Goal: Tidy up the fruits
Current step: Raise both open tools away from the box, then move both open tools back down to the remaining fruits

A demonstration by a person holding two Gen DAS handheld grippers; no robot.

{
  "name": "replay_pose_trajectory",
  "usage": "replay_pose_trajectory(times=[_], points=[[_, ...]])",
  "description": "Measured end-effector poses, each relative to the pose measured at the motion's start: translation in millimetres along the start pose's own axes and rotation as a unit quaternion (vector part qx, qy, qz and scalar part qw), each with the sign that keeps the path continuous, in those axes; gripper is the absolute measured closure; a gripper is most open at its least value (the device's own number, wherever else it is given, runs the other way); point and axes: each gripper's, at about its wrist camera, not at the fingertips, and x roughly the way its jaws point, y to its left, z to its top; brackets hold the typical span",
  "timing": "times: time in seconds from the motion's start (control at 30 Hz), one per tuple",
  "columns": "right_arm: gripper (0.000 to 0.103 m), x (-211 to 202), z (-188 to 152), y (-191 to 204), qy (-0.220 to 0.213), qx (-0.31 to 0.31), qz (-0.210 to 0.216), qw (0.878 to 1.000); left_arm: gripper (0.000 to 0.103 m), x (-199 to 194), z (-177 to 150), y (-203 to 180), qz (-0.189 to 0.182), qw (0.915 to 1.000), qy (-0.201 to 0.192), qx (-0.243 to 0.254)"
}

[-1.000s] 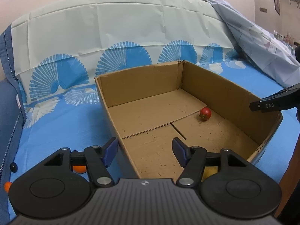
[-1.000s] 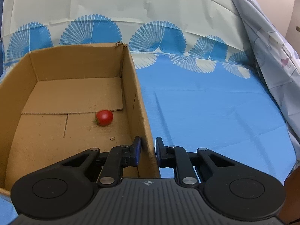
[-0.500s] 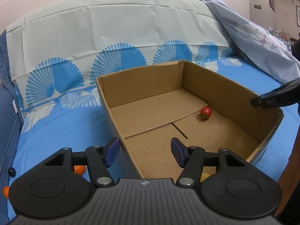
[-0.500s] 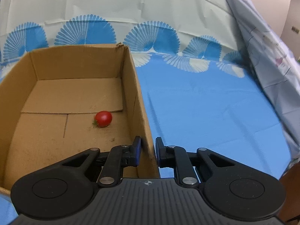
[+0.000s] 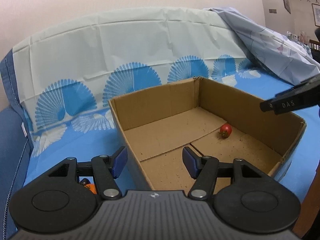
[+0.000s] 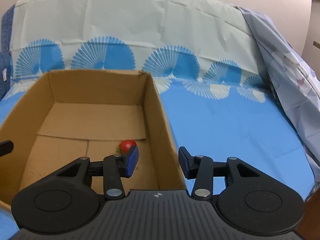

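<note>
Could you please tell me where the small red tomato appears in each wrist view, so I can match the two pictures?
Left wrist: the tomato lies right of centre on the box floor, near the right-hand wall.
Right wrist: the tomato sits low and left of centre, just above a blue finger pad.
Shared landmark: the cardboard box.

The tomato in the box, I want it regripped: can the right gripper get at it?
Probably yes: the tomato lies uncovered by the box wall, just ahead of the right gripper, whose empty jaws are opening.
</note>
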Motion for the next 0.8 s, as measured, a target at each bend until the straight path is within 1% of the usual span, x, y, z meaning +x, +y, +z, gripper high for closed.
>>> replay_pose_trajectory(times=[0.03, 0.2, 0.3, 0.33, 0.37, 0.47, 0.57, 0.6, 0.67, 0.73, 0.8], points=[[0.057, -3.2, 1.1, 1.7, -0.008, 0.001, 0.005, 1.0, 0.042, -1.5, -0.2, 0.4, -0.004, 1.0, -0.001, 0.0], [0.057, -18.4, 8.7, 13.3, -0.036, 0.017, 0.028, 0.999, 0.07, -11.0, -1.4, 6.0, -0.007, 1.0, 0.001, 0.001], [0.058, -31.3, 12.2, 26.8, -0.059, 0.021, 0.041, 0.997, 0.073, -22.5, -0.3, 11.3, -0.019, 0.9998, -0.003, -0.009], [0.058, -36.6, 12.9, 31.9, -0.068, 0.02, 0.046, 0.996, 0.078, -26.5, 0.5, 13.0, -0.029, 0.9995, -0.004, -0.015], [0.06, -42.4, 13.6, 37.5, -0.08, 0.019, 0.052, 0.995, 0.08, -31.3, 1.5, 14.3, -0.04, 0.999, -0.005, -0.019], [0.066, -59.8, 14.6, 51.5, -0.113, 0.014, 0.071, 0.991, 0.081, -44.9, 7.5, 18.1, -0.063, 0.9979, -0.01, -0.006], [0.069, -74.3, 14.3, 64.6, -0.131, 0.015, 0.093, 0.987, 0.081, -60.6, 19.1, 32.9, -0.065, 0.9977, -0.019, 0.002], [0.072, -78.0, 14.0, 69.1, -0.134, 0.015, 0.099, 0.986, 0.081, -67.4, 24.4, 42.3, -0.064, 0.9977, -0.022, 0.003], [0.074, -84.3, 12.9, 79.1, -0.137, 0.012, 0.114, 0.984, 0.081, -78.7, 32.7, 61.8, -0.062, 0.9977, -0.026, 0.003], [0.081, -89.1, 11.8, 89.7, -0.139, 0.005, 0.129, 0.982, 0.081, -91.7, 40.3, 84.5, -0.064, 0.9976, -0.026, -0.002], [0.083, -92.7, 10.3, 100.9, -0.14, -0.004, 0.145, 0.979, 0.081, -103.3, 43.2, 106.0, -0.063, 0.9976, -0.025, -0.013]])
